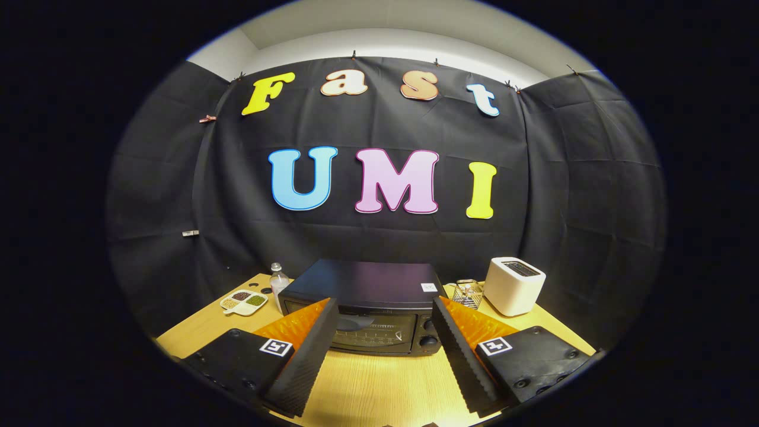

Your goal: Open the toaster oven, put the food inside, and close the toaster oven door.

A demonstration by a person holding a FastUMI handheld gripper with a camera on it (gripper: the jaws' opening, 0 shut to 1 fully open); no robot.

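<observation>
Toaster oven (366,308) on wooden table (367,385), just ahead of fingers, door shut | gripper (379,347) spread wide, holding nothing | risk: door handle not clearly seen, could slip off; food not identified, sectioned dish (244,302) beside water bottle (277,282).

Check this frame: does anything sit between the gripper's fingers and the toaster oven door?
Nothing visible does. The gripper is open, holding nothing, with bare wooden table between its fingers up to the toaster oven. Its door looks shut. The bottle, tray and white toaster sit off to the sides.
</observation>
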